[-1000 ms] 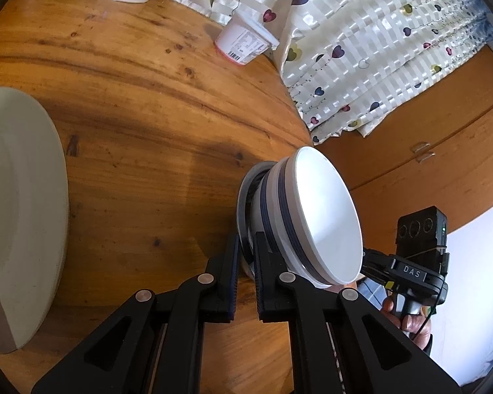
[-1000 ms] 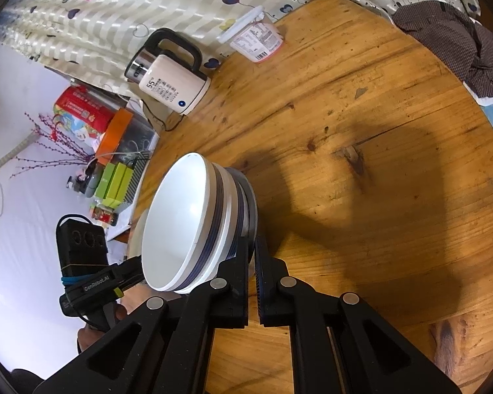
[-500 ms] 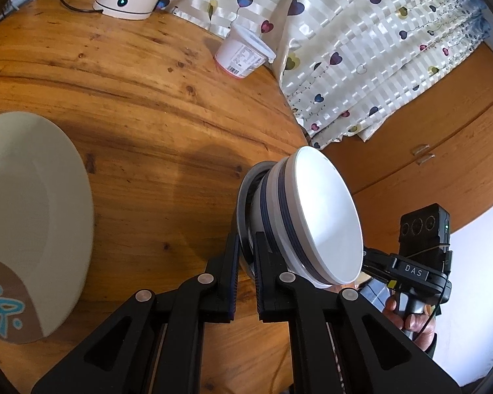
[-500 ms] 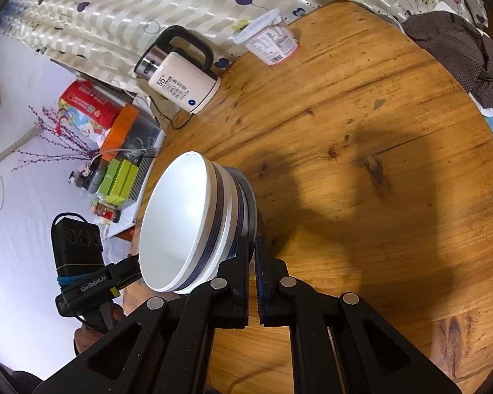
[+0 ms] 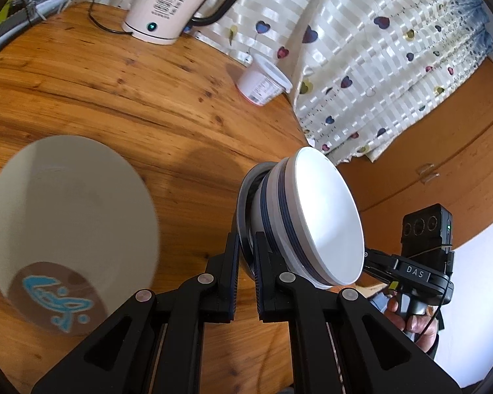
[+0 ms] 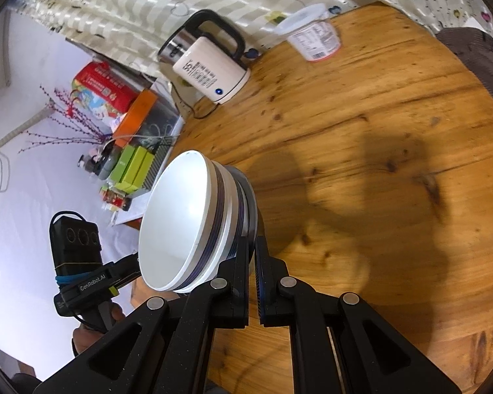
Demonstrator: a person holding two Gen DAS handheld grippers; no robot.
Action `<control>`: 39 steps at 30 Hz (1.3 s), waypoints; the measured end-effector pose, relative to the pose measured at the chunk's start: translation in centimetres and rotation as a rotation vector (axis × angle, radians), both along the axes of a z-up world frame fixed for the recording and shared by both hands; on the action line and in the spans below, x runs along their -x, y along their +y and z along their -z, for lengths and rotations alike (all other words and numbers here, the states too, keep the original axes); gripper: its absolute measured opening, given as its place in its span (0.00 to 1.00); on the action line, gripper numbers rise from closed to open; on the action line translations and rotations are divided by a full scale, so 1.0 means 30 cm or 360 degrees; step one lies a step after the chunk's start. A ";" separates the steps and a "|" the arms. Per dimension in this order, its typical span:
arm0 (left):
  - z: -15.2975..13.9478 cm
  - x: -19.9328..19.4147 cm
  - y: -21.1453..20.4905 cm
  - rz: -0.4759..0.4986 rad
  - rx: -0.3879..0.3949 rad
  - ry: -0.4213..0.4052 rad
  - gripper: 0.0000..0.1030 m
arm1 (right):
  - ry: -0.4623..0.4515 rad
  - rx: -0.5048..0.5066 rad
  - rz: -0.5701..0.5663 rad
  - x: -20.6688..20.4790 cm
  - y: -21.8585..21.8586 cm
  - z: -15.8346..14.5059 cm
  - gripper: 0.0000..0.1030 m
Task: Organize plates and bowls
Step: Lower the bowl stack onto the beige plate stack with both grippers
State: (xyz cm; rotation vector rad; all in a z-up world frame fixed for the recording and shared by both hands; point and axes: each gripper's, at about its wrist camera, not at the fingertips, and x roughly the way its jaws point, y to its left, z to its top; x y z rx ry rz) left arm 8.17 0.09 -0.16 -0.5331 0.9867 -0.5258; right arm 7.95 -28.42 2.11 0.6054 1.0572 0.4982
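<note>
The left gripper (image 5: 246, 256) and right gripper (image 6: 251, 256) each clench the dark rim of a plate (image 5: 245, 197) carrying stacked bowls (image 5: 318, 216), lifted above the bench (image 5: 167, 105). The plate is mostly hidden behind the bowls. A blurred white plate (image 5: 69, 210) lies further left, near a kettle (image 5: 171, 3).

The left gripper (image 5: 245, 256) sits at the lower centre of its own view, fingers pointing up the frame, jaws pinched nearly together. The right gripper (image 6: 251, 262) does the same in its view. Each appears in the other's view: the right hand (image 5: 407, 320) at lower right, the left hand (image 6: 92, 326) at lower left, both wrapped around a handle.
</note>
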 end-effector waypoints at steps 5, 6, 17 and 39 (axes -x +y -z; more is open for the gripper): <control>-0.008 0.013 0.069 -0.0067 -0.0017 -0.0001 0.07 | 0.0002 -0.0004 -0.0061 -0.028 0.068 -0.007 0.05; -0.008 0.016 0.086 -0.0083 -0.0020 -0.0001 0.07 | 0.0002 -0.0005 -0.0075 -0.032 0.084 -0.008 0.05; -0.001 0.051 0.255 -0.0239 -0.0058 0.0012 0.07 | 0.0029 -0.0009 -0.0227 -0.094 0.272 0.008 0.05; 0.070 0.077 0.449 -0.0401 -0.0049 0.0094 0.07 | 0.0097 0.0039 -0.0389 -0.164 0.507 0.057 0.05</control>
